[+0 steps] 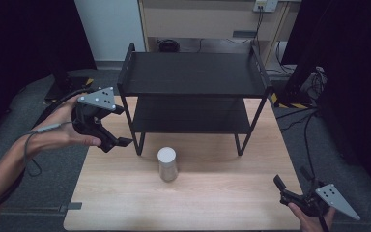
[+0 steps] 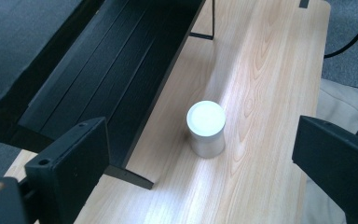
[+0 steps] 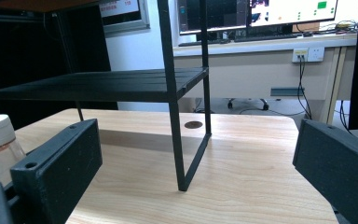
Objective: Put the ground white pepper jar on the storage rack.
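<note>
High view: a white-lidded jar (image 1: 167, 164) stands upright on the counter (image 1: 212, 203), just before the black two-tier shelf (image 1: 193, 92). Left hand-held gripper (image 1: 118, 141) and right hand-held gripper (image 1: 290, 186), both released, flank the jar.

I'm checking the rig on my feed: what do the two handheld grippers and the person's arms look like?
Both the left gripper and the right gripper are black, with two flat rectangular jaws showing small holes. Each carries a grey three-cornered plate dotted with white markers and trails a dark cable. The forearms are bare: no sleeves or gloves are visible.
</note>
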